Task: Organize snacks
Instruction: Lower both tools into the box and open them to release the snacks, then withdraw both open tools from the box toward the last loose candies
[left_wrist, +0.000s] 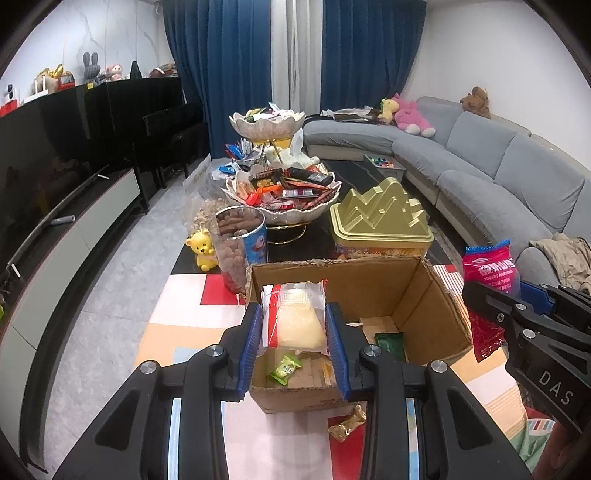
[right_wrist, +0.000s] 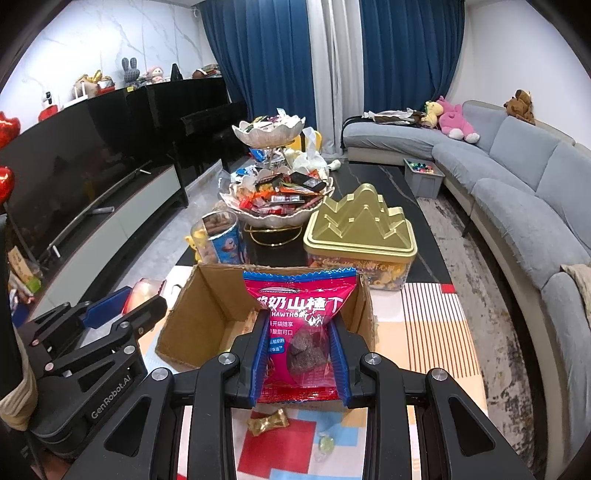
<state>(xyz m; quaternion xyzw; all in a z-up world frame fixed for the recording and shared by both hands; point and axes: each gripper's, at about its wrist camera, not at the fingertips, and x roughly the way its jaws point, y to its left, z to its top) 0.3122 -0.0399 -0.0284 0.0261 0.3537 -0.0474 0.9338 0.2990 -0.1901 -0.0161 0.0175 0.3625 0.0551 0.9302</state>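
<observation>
An open cardboard box (left_wrist: 428, 295) stands on a colourful mat; it also shows in the right wrist view (right_wrist: 207, 306). My left gripper (left_wrist: 293, 332) is shut on a clear pack with a pale yellow cake (left_wrist: 295, 317), held over the box's left side. My right gripper (right_wrist: 301, 354) is shut on a pink hawthorn snack bag (right_wrist: 301, 306), held over the box's near right edge; the bag also shows in the left wrist view (left_wrist: 487, 269). A green packet (left_wrist: 389, 341) and a small green candy (left_wrist: 284, 369) lie in the box.
A gold-wrapped candy (left_wrist: 347, 424) lies on the mat in front of the box, a small clear candy (right_wrist: 325, 443) near it. Behind the box are a gold-lidded tin (left_wrist: 380, 221), a cookie jar (left_wrist: 236, 240), a tiered snack bowl stand (left_wrist: 284, 192) and a yellow bear (left_wrist: 201, 247).
</observation>
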